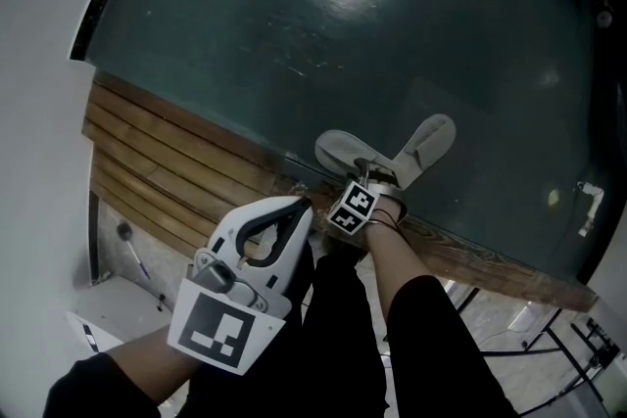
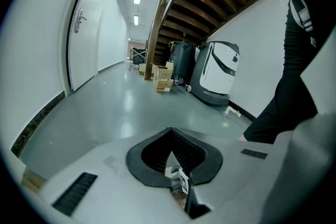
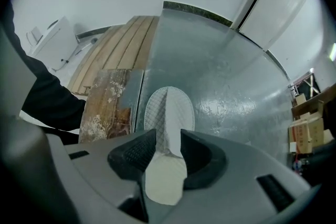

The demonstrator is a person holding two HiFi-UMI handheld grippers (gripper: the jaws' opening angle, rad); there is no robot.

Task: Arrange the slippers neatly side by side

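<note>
Two pale slippers lie on the dark green floor (image 1: 294, 15) beside a wooden edge. The left slipper (image 1: 340, 149) has its heel end in my right gripper (image 1: 368, 171), which is shut on it. In the right gripper view this slipper (image 3: 169, 112) runs out flat between the black pads (image 3: 132, 153) onto the floor. The other slipper (image 1: 427, 143) angles away to the upper right, its near end touching the gripper area. My left gripper (image 1: 300, 207) is held up near my legs, its tips together on nothing. In its own view the left gripper (image 2: 170, 131) points down a hallway.
Wooden slats (image 1: 157, 162) run left of the slippers, and a worn wooden strip (image 1: 480, 259) borders the floor below right. My black trousers (image 1: 343, 328) are below. Down the hallway stand cardboard boxes (image 2: 161, 78), a white machine (image 2: 218, 71) and a door (image 2: 79, 34).
</note>
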